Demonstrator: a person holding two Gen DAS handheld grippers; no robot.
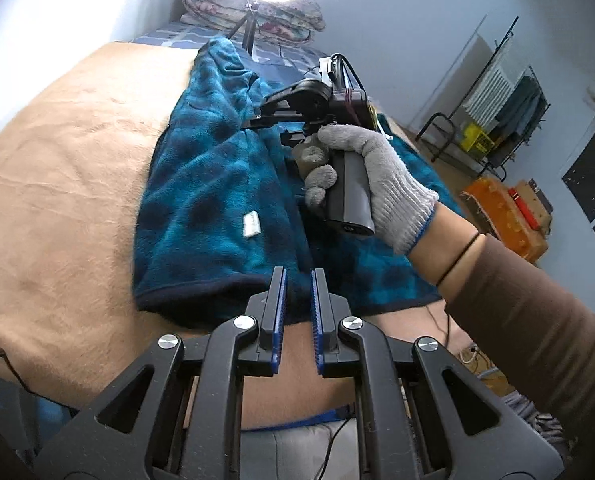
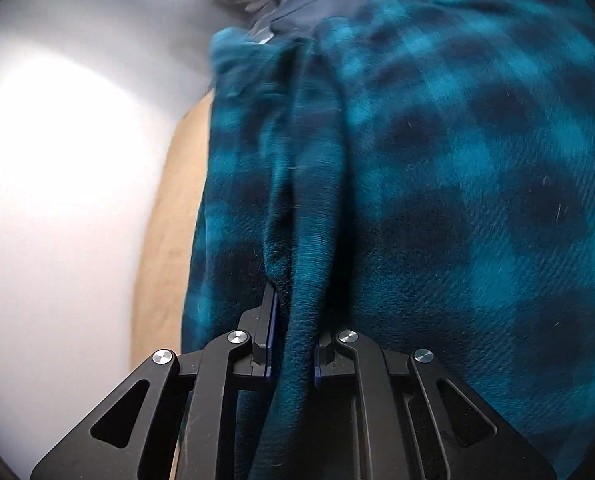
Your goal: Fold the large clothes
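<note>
A teal and navy checked fleece garment [image 1: 213,184] lies partly folded on a tan blanket [image 1: 65,184] on the bed. A white label [image 1: 251,225] shows on its top layer. My left gripper [image 1: 297,280] is open a little, its blue pads at the garment's near navy hem, holding nothing. My right gripper [image 1: 257,116], held by a gloved hand [image 1: 369,176], is over the garment's middle. In the right wrist view the right gripper [image 2: 293,320] is shut on a fold of the fleece [image 2: 457,184].
A ring light on a tripod [image 1: 249,28] stands at the head of the bed by folded quilts [image 1: 257,12]. A clothes rack [image 1: 509,96], a chair and orange boxes [image 1: 505,208] stand on the floor at the right. Cables [image 1: 337,440] hang below the bed edge.
</note>
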